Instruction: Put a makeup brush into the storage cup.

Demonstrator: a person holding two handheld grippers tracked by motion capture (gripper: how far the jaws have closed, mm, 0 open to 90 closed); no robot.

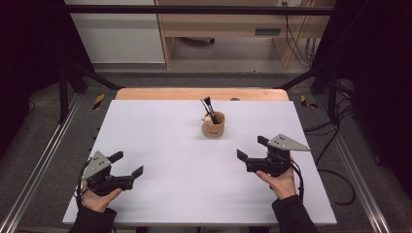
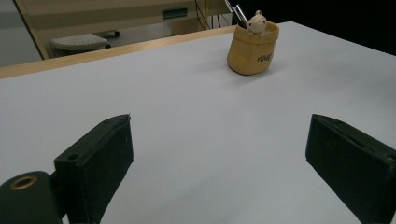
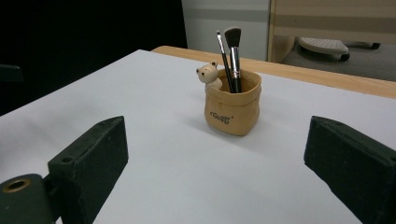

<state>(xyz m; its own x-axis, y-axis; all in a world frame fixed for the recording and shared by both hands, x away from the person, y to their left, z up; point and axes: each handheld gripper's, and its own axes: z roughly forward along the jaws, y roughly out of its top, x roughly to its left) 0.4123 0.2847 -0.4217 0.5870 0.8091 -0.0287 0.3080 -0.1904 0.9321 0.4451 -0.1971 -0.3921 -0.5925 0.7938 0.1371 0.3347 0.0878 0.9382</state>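
In the left gripper view the tan holder sits far off, and the top edge cuts away the brush heads, leaving just two short stubs of handle. The small lettering on its front is too small to read there, and in the right gripper view it is no clearer. From the high view the little bear figure on the holder's rim is a pale speck, its detail lost. Inside the holder, the lower ends of both brushes are hidden by its wall. The right tongs are clipped by the bottom and right edges; the left tongs likewise.
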